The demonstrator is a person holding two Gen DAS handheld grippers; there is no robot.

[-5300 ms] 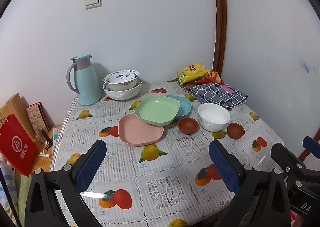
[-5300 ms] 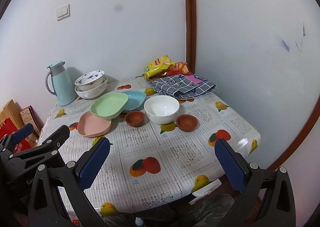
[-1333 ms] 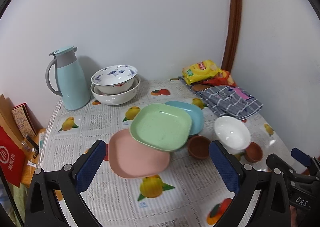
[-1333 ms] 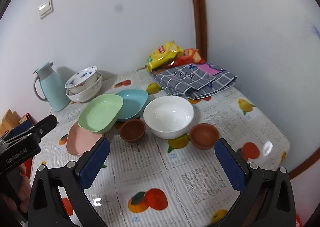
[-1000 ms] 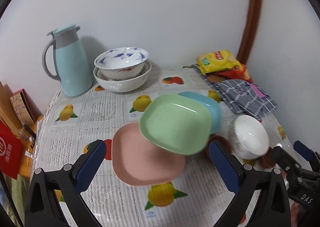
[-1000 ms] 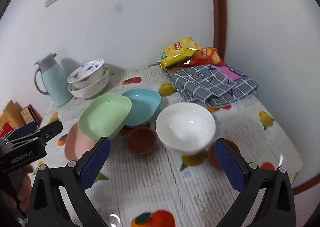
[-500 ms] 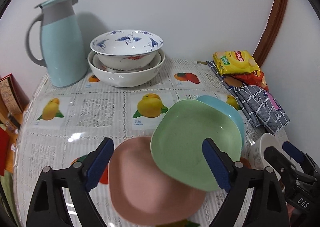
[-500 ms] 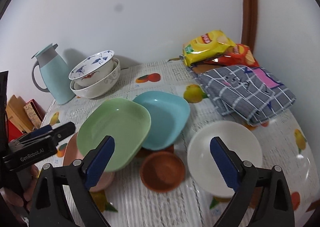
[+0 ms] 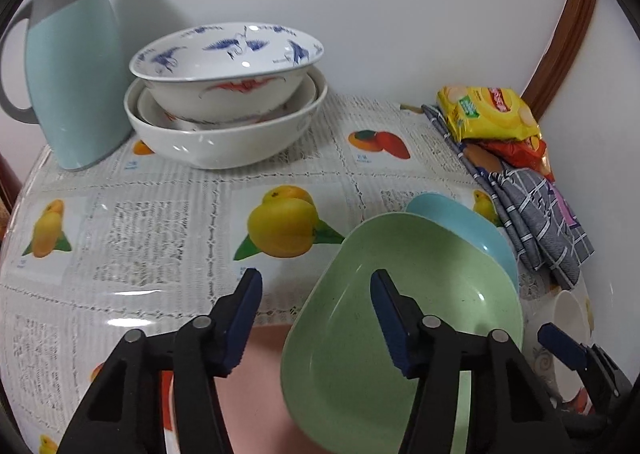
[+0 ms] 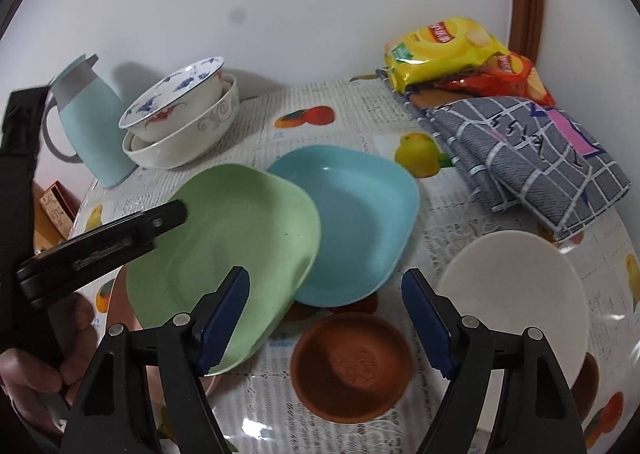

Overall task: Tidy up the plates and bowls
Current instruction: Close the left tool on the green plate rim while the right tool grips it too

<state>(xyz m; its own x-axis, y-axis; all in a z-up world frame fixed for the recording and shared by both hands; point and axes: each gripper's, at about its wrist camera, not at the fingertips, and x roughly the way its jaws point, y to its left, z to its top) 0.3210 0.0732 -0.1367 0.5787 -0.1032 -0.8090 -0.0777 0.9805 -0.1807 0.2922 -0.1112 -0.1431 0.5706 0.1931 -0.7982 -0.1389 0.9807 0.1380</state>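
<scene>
Left gripper (image 9: 316,286) over the table (image 9: 160,221), jaws closing, about half open, straddling the near-left rim of the green plate (image 9: 400,334); pads not pressing it, nothing held. Green plate tilted, propped on the pink plate (image 9: 260,394) and overlapping the blue plate (image 10: 352,221); long axis running from near-left to far-right. Right gripper (image 10: 326,294) closing too, wider, empty, poised above the brown bowl (image 10: 348,370) and blue plate's near edge.

Seen from the right wrist only: brown bowl, most of the white bowl (image 10: 516,294), a hand (image 10: 52,366) on the left gripper's handle. From the left wrist only: broad pink plate surface. Stacked bowls (image 9: 224,101) and jug (image 9: 76,65) at the back in both.
</scene>
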